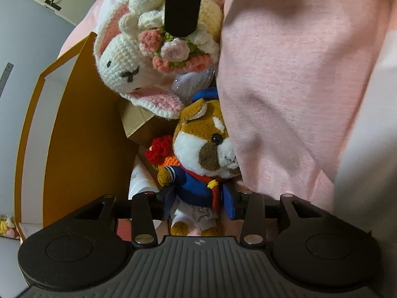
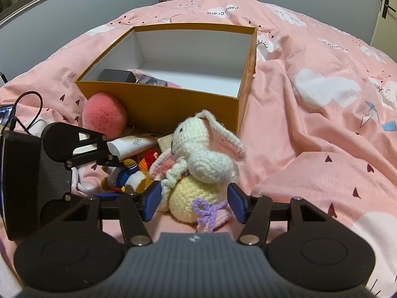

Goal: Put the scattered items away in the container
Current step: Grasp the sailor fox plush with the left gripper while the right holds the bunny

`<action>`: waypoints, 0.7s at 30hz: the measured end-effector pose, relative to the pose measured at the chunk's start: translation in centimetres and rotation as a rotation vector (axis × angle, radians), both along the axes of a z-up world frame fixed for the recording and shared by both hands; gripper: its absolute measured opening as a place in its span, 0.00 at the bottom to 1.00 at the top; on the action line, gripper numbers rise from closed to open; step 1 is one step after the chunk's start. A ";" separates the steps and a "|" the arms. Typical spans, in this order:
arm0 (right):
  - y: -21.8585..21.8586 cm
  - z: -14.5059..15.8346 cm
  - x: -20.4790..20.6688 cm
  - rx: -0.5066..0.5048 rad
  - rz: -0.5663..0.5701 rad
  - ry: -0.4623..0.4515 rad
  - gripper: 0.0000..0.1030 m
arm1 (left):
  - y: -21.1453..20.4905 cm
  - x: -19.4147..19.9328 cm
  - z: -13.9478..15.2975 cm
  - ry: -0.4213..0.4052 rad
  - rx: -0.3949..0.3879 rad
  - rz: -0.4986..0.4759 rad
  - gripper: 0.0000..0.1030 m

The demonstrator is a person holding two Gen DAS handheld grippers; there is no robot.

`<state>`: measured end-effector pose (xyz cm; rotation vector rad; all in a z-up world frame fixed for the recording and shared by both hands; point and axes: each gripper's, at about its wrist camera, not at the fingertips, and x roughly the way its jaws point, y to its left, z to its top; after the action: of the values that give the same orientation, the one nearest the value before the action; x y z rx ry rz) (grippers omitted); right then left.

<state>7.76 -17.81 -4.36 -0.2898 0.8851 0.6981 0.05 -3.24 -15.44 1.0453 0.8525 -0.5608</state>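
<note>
Right gripper (image 2: 193, 202): I have both blue pads pressed on the crochet rabbit (image 2: 201, 164).
Left gripper (image 1: 201, 202): my jaws straddle the dog toy (image 1: 198, 164); contact unclear.
Box (image 2: 158, 104): open, behind both.

Cream-white crochet rabbit (image 2: 203, 159) with pink ears and lilac bow; orange box (image 2: 158, 104), white inside; pink bedsheet (image 2: 310, 124) printed with white clouds.

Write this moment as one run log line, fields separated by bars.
left gripper: around dog plush | right gripper: around crochet bunny | box: both toys still outside
</note>
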 end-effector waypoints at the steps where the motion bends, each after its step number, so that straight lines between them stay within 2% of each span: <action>1: 0.0 0.0 0.0 0.000 0.000 0.002 0.60 | 0.1 0.0 0.0 0.001 0.000 0.002 0.45; 6: 0.1 -0.1 -0.2 -0.014 0.012 -0.002 0.61 | 0.5 -0.3 0.0 0.004 -0.010 0.014 0.41; 11: 0.2 -0.2 -0.3 -0.031 0.024 -0.011 0.65 | 1.2 -0.7 0.5 0.005 -0.052 0.081 0.38; 21: 0.3 -0.2 -0.4 -0.049 0.040 -0.031 0.67 | 4.0 -1.5 4.2 0.091 -0.201 0.219 0.29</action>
<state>7.36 -17.47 -4.52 -0.3623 0.8695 0.7075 -1.45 0.75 -11.22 0.7372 0.9563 -0.4999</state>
